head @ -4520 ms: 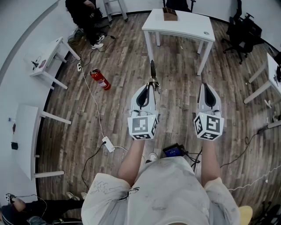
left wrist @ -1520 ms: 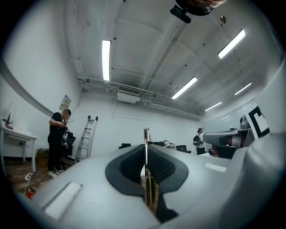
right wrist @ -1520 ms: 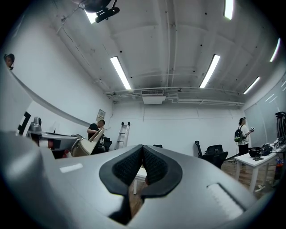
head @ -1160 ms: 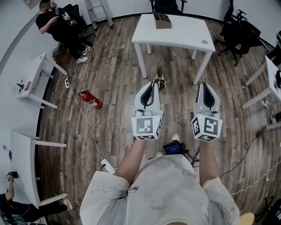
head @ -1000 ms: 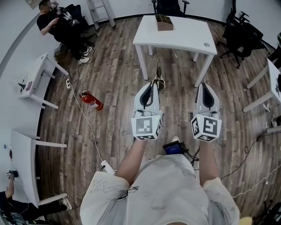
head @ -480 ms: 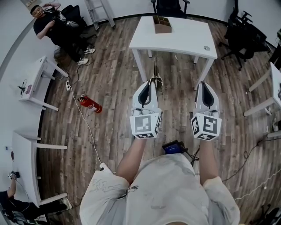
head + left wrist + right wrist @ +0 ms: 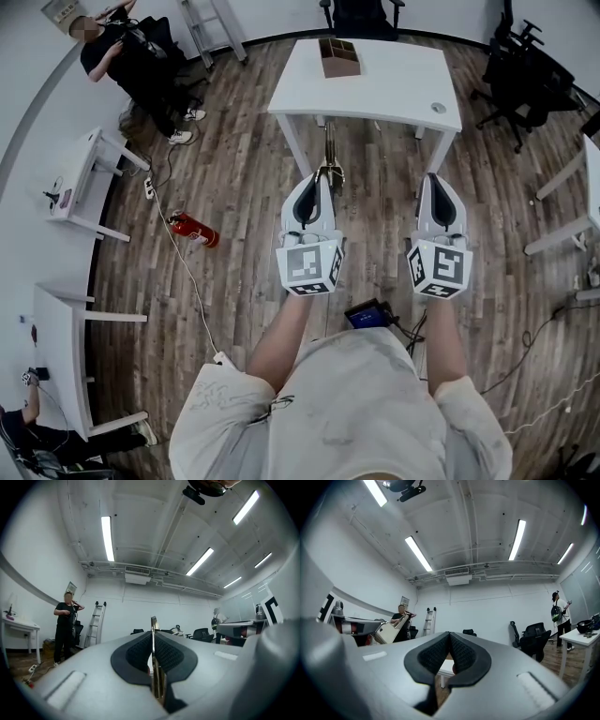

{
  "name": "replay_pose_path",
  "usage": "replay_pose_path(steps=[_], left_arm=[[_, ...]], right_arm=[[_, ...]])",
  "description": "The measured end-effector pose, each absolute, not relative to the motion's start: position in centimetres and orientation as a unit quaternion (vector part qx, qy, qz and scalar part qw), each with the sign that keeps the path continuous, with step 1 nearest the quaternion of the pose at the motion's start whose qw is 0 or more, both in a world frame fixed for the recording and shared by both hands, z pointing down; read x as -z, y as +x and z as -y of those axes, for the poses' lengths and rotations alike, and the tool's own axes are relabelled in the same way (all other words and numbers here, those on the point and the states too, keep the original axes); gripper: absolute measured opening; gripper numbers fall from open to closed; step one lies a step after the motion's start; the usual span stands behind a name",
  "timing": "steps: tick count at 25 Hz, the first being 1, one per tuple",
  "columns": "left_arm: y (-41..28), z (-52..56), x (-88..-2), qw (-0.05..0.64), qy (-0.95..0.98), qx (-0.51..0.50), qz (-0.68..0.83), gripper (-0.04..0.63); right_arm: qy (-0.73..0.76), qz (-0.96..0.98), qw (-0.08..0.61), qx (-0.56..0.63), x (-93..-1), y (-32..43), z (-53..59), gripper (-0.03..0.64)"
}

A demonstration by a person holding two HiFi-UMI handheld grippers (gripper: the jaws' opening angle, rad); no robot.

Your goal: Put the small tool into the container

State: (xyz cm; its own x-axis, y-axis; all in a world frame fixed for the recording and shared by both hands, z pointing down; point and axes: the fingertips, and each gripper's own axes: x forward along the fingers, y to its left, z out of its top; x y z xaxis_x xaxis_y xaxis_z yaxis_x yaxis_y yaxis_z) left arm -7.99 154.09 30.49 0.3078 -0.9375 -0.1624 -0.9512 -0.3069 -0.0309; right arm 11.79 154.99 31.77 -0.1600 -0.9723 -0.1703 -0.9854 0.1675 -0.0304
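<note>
We are pinching the small tool [image 7: 328,150] in the left claw [image 7: 322,180], midair, short of the surface [image 7: 398,89]. The right claw [image 7: 440,180] is pressed together, empty. Transport step, we judge; the next move is calling for a reach over the container [image 7: 338,56].

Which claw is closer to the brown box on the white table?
Left. The left claw, holding the small tool, is nearly in line with the brown box; the right claw is farther off to the right.
</note>
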Motion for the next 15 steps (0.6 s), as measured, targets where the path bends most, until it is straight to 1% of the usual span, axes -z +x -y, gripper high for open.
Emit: replay_pose_path(steps=[4,7,12,15], left_arm=[[-0.5,-149.1,-31.0,0.060,-0.802,-0.053,-0.591,0.023],[3.4,-145.3,-31.4,0.062,-0.799,-0.056,-0.596,0.023],[8.8,-136.8,-31.9,0.063,-0.794,-0.057,-0.602,0.023],[8.9,-133.0,-32.3,0.063,-0.794,-0.058,-0.602,0.023]], right_arm=[[-0.643,-0.760,0.083,-0.035,-32.4,19.9,-149.8,0.005],[-0.642,-0.761,0.086,-0.037,-33.0,24.2,-145.8,0.005],[-0.635,-0.767,0.086,-0.030,-33.8,29.5,-136.6,0.005],[-0.629,-0.772,0.081,-0.032,-34.2,29.1,-132.7,0.005]])
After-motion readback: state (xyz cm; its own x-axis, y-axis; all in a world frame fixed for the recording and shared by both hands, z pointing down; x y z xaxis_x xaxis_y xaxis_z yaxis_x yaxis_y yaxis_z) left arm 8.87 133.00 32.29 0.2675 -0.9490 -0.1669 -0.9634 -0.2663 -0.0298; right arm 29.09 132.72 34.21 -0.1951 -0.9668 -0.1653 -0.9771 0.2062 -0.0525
